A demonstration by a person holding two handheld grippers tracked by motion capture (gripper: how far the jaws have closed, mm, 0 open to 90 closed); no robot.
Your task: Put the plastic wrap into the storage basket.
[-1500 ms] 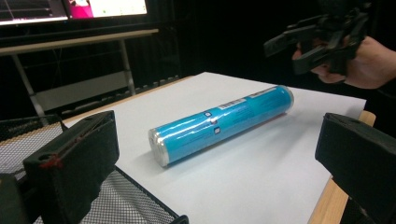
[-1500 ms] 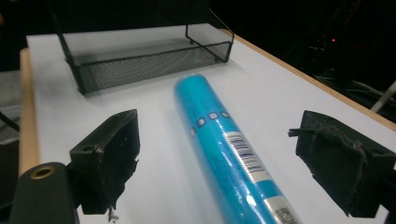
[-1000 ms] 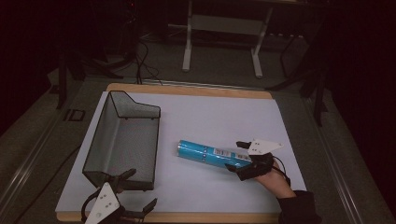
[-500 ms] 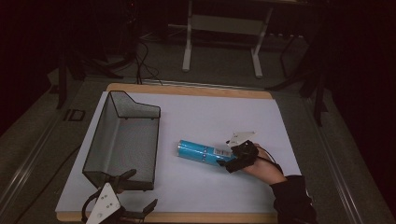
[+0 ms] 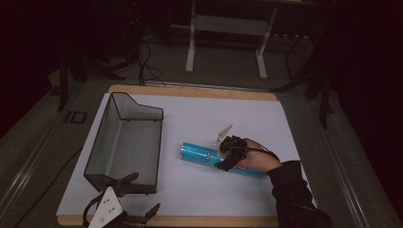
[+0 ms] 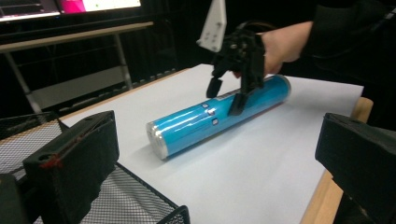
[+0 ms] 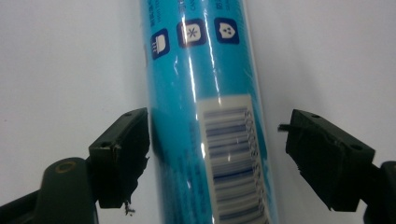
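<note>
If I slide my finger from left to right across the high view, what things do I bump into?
Wire basket → blue tube → right hand-held gripper, straddling the tube → the person's hand.

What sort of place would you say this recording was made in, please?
Probably a lab or workshop set up for recording handling tasks, not a home: a paper-covered table in a dim room, cables on the floor, a metal stand behind, and lit monitors in the left gripper view.

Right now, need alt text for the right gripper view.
Open right claw straddles a blue tube lying on white paper, one jaw either side, right jaw clear of it. A barcode label and three small icons face the camera.
</note>
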